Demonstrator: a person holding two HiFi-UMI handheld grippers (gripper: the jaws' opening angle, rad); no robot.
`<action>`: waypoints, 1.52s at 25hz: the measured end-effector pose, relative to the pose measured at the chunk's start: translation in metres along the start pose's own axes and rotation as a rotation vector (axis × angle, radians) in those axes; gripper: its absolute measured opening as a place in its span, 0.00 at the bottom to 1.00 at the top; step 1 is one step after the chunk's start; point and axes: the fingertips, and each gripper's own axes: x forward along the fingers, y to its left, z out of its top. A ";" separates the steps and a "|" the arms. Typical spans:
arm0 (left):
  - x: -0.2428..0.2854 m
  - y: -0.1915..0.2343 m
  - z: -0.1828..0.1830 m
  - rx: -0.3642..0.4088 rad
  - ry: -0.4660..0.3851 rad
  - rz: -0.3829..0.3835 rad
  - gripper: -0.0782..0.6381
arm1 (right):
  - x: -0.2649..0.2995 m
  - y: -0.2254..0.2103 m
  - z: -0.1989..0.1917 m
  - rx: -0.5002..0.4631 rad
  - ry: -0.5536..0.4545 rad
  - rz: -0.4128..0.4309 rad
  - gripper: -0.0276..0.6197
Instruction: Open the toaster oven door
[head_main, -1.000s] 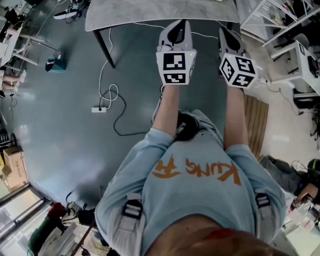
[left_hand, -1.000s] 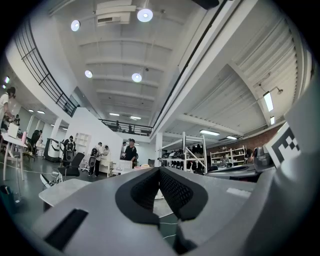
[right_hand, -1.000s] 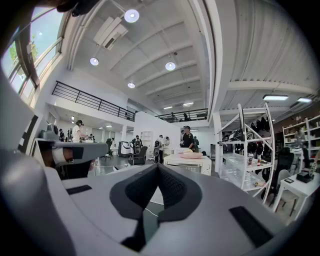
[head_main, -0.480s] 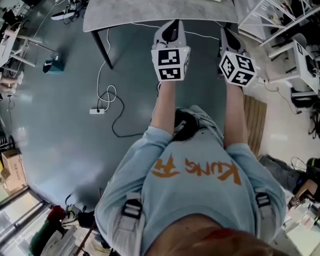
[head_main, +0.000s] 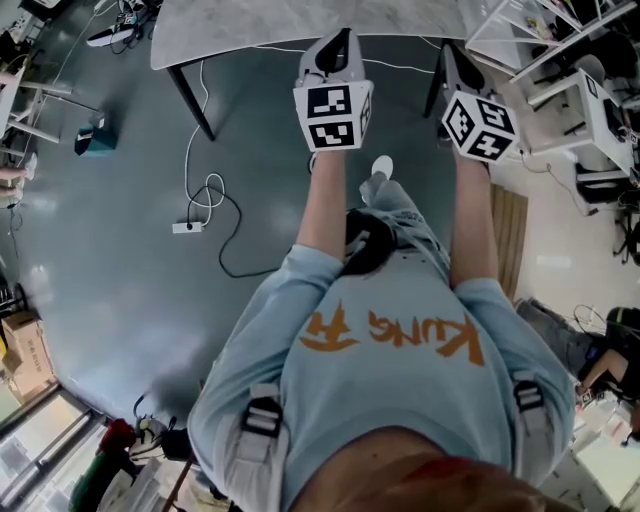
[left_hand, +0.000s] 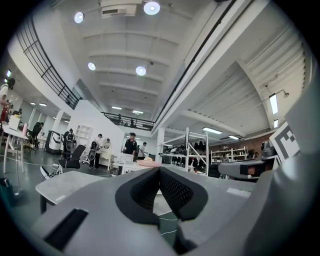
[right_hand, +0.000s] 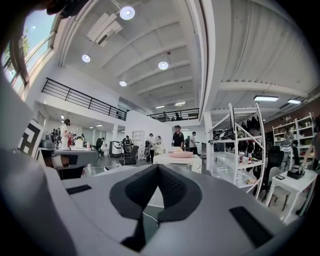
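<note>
Both tongs have slid up the head view toward the table edge since a second ago, the left tongs (head_main: 341, 45) drifting leftward as well, and a white shoe (head_main: 381, 165) has come into sight between our forearms. Closest to us is our light blue sweatshirt with orange lettering (head_main: 390, 345), from which both bare forearms reach forward. We hold the left tongs level with their dark ribbed pads (left_hand: 175, 192) pressed together and nothing between them. The right tongs (head_main: 449, 55) are likewise closed tight and empty. Beneath them lies the dark grey floor (head_main: 110, 290), where a white power strip (head_main: 184, 227) sits at the end of a looped white cable (head_main: 207, 188), with a small teal box (head_main: 88, 137) farther left. Just ahead of the tips stands a pale grey stone-look surface on black legs (head_main: 300, 22). Beyond it we see a white wire shelving rack (right_hand: 235, 150), a white table bearing a shallow pink dish (right_hand: 181, 154), and people standing in the distance (left_hand: 131, 145). Where the toaster oven stands we cannot tell from these views.
</note>
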 end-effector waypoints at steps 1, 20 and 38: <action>0.005 0.002 0.000 0.008 0.002 0.003 0.11 | 0.004 -0.001 0.001 -0.004 -0.002 0.002 0.04; 0.138 0.053 -0.014 0.121 0.058 0.071 0.11 | 0.154 -0.059 -0.001 0.041 -0.026 0.058 0.04; 0.400 0.095 -0.060 0.112 0.170 0.095 0.11 | 0.414 -0.177 -0.003 0.056 0.031 0.141 0.04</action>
